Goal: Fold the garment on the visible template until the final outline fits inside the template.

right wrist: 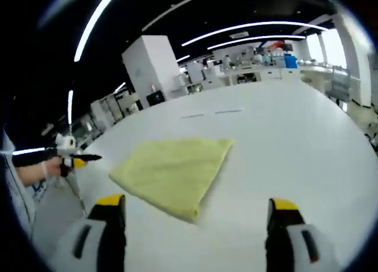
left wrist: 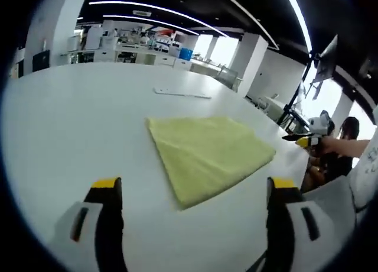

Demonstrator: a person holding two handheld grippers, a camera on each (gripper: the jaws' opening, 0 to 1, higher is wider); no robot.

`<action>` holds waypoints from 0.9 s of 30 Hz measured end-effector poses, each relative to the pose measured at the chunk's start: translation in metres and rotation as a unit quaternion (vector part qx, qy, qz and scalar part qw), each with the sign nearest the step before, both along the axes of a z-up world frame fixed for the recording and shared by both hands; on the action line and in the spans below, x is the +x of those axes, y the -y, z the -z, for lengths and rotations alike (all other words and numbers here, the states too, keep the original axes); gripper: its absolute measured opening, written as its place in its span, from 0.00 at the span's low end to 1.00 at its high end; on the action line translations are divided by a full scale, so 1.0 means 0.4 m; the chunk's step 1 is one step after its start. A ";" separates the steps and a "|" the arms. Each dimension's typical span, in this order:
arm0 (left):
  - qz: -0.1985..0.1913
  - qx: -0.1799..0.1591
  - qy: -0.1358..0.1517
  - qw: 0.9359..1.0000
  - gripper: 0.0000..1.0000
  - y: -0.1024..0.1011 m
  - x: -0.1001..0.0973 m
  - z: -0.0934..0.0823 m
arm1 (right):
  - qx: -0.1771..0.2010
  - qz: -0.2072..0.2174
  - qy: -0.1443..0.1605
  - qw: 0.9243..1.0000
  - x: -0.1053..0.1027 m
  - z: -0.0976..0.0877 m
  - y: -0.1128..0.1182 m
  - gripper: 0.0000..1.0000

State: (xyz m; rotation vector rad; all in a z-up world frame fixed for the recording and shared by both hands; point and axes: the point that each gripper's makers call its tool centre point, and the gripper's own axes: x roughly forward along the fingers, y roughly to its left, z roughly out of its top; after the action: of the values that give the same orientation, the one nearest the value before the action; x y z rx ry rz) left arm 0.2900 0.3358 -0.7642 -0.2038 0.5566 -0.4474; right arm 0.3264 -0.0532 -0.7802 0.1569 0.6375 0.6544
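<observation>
Left gripper [left wrist: 192, 192] is hovering with jaws spread, gripping nothing; right gripper [right wrist: 192, 207] likewise. Yellow garment [left wrist: 207, 154] is lying flat, already folded, on the white table [left wrist: 77, 112], just ahead of both, nearest corner pointing between the left jaws. Neither looks clearly nearer. No template outline readable.

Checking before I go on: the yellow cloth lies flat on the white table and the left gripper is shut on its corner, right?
Not quite. The yellow cloth lies flat on the white table, but the left gripper is open, apart from the cloth, as the left gripper view shows.
</observation>
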 end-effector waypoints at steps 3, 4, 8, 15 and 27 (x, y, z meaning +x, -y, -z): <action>0.005 0.017 -0.004 1.000 0.99 0.014 -0.013 0.012 | -0.002 -0.015 0.016 1.000 -0.013 -0.029 -0.023 1.00; 0.002 0.022 0.002 1.000 0.99 0.014 -0.014 0.010 | 0.001 -0.022 0.020 1.000 -0.021 -0.040 -0.030 1.00; 0.004 0.028 0.006 1.000 0.99 0.037 -0.029 0.010 | 0.001 -0.027 0.033 0.999 -0.036 -0.054 -0.036 1.00; 0.013 0.037 0.015 0.999 0.99 0.079 -0.061 0.009 | 0.003 -0.025 0.032 0.999 -0.065 -0.033 -0.041 1.00; 0.009 0.032 0.033 0.999 0.98 0.088 -0.072 0.007 | 0.027 -0.006 0.032 0.999 -0.089 -0.050 -0.043 1.00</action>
State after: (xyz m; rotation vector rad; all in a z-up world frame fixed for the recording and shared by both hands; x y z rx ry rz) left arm 0.2610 0.3007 -0.7671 -0.1225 0.5077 -0.4524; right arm 0.2908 -0.0359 -0.7604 0.1815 0.5608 0.6855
